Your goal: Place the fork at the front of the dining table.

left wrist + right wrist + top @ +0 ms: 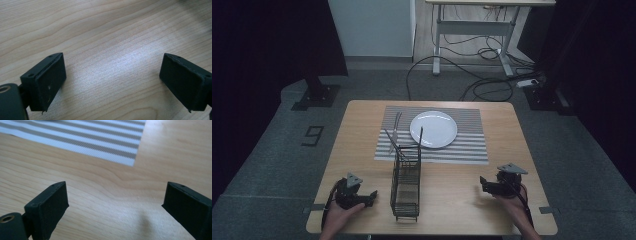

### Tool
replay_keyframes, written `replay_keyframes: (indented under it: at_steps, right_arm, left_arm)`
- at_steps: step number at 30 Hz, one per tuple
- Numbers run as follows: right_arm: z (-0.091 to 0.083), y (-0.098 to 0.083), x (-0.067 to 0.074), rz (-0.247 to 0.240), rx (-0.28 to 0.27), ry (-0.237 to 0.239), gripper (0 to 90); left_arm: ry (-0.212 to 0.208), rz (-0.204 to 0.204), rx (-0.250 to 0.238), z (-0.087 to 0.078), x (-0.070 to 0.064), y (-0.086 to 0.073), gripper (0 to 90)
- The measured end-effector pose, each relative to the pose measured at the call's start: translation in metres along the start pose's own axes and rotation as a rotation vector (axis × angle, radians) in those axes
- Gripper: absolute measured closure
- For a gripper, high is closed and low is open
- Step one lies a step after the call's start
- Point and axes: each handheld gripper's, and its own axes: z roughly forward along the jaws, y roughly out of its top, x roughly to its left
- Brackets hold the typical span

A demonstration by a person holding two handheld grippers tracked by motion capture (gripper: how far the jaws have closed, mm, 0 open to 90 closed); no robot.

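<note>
At the near edge of the wooden table [362,125], the person's left hand [337,217] holds the left gripper [371,196] low over the tabletop, pointing right toward the wire cutlery caddy [406,185]. In the left gripper view its jaws stand wide apart with bare wood grain between them. On the near right, the right hand [512,205] holds the right gripper [483,183], which points left toward the same caddy; in the right gripper view its jaws are also spread wide over bare wood, with nothing between them.

The black wire cutlery caddy stands upright between the two grippers, apart from both, a little nearer to the left one. Its far end reaches the near edge of the striped placemat [469,145], whose corner shows in the right gripper view [120,147]. Thin utensils [393,137] stick up from the caddy's far end; which kind they are is too small to tell. Farther off, a white plate [433,129] lies on the placemat's middle. Beyond the table, cables [482,85] lie on the grey floor by a desk frame [472,27].
</note>
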Motion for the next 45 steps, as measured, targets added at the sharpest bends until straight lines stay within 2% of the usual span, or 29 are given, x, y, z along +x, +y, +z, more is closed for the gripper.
replay_keyframes:
  at_steps: [3, 4, 6, 14, 31, 45]
  right_arm:
    - [-0.004, 0.006, 0.003, -0.003, -0.021, 0.018, 7.1]
    - [-0.008, 0.013, 0.005, -0.004, -0.047, 0.026, 10.3]
    - [-0.011, 0.018, 0.007, 0.004, -0.07, 0.027, 11.2]
    - [-0.016, 0.039, 0.023, -0.003, -0.113, 0.063, 12.1]
    - [-0.017, 0.066, 0.051, -0.044, -0.123, 0.134, 14.0]
    - [-0.011, 0.087, 0.073, -0.066, -0.135, 0.168, 15.4]
  left_arm:
    - [0.001, -0.001, 0.0, 0.0, 0.0, 0.0, 6.7]
    - [0.002, -0.002, 0.0, 0.0, 0.0, 0.0, 6.7]
    - [0.004, -0.003, 0.0, 0.0, 0.0, 0.0, 6.8]
    - [0.006, -0.005, -0.001, 0.0, -0.001, 0.0, 6.9]
    - [0.007, -0.006, -0.001, 0.0, -0.001, 0.0, 7.0]
    - [0.007, -0.007, -0.001, 0.0, -0.001, 0.0, 6.9]
